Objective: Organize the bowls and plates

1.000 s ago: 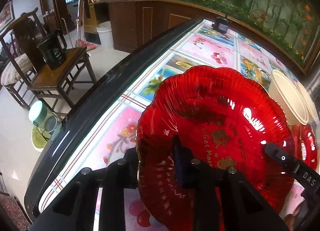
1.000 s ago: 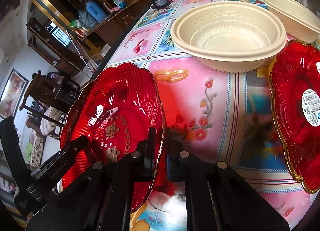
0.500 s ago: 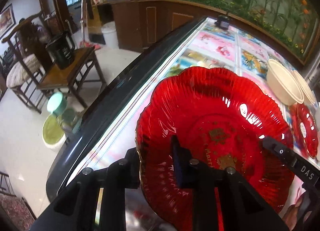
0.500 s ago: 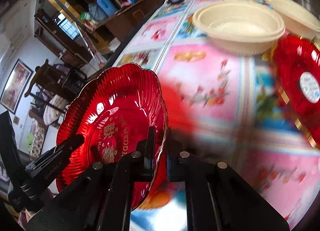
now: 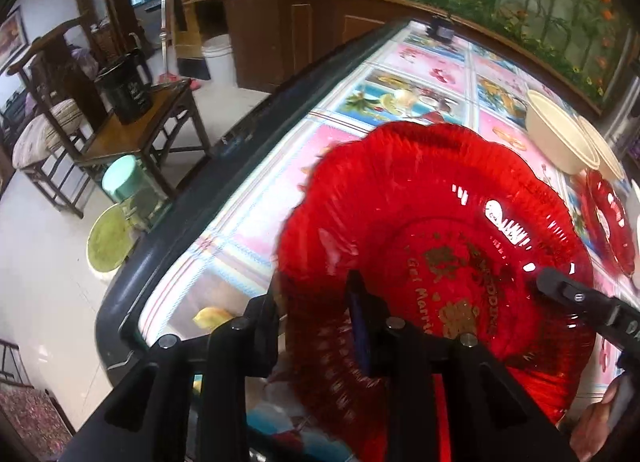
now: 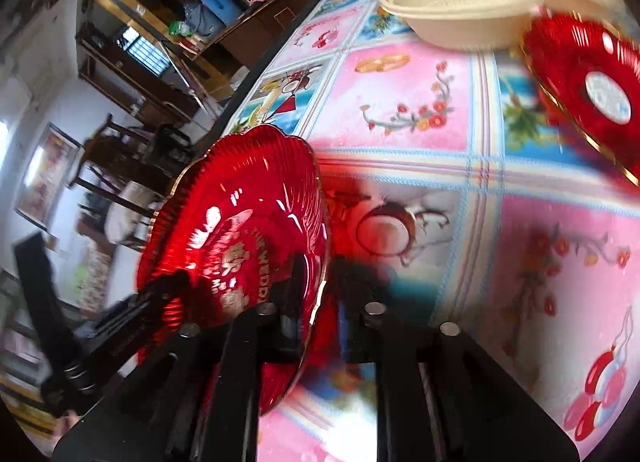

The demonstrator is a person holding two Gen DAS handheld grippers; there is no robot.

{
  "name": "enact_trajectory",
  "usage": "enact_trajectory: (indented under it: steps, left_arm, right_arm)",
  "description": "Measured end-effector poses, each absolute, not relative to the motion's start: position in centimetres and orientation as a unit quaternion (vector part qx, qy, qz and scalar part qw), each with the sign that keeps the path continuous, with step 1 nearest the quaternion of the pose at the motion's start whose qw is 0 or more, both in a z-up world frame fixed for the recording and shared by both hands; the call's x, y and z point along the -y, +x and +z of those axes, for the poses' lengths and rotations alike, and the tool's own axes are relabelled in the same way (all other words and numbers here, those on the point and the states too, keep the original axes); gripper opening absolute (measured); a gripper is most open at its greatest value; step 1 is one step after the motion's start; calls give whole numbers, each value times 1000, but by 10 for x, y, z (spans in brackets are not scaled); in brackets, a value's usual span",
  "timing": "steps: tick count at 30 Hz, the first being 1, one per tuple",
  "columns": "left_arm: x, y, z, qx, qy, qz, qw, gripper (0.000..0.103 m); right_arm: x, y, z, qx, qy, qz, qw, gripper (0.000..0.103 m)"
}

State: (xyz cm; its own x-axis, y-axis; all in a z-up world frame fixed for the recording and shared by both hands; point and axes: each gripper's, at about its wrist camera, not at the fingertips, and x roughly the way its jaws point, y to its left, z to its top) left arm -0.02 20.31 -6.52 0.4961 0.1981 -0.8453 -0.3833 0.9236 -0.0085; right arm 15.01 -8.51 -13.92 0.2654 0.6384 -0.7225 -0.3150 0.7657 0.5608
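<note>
Red plastic, glossy and thin, is what both tools bear on: the plate [image 5: 432,262] hangs tilted above the table [image 5: 280,165], its rim between the jaws of the left gripper [image 5: 316,326] at its near-left edge and the right gripper [image 6: 320,294] at its right edge. Both sets of jaws have just been opening, with the rim still between them; whether the pads still bite cannot be told. If both let go unevenly, the plate may slide or tip off the near table edge. Two bowls [image 6: 460,9] and a second plate [image 6: 588,89] sit far right.
</note>
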Motion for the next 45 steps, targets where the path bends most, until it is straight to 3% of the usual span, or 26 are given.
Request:
enact_trajectory:
  steps: [3, 5, 12, 18, 29, 45]
  left_arm:
    - [-209, -17, -58, -458, -94, 197, 862, 53]
    - [-214, -34, -47, -432, -98, 218, 870, 58]
    - [-197, -64, 6, -352, -71, 246, 900, 63]
    - [-137, -50, 44, -326, -50, 152, 932, 81]
    - [-20, 72, -3, -494, -85, -17, 865, 81]
    - [10, 162, -56, -571, -108, 2, 814, 81]
  right_arm:
    - [107, 147, -134, -515, 182, 301, 782, 40]
    - [127, 143, -128, -497, 200, 309, 786, 46]
    - [227, 118, -109, -434, 233, 266, 829, 46]
    - [302, 116, -101, -402, 272, 193, 853, 46]
    - [331, 151, -113, -424, 364, 180, 810, 46]
    - [324, 192, -142, -476, 398, 159, 768, 46]
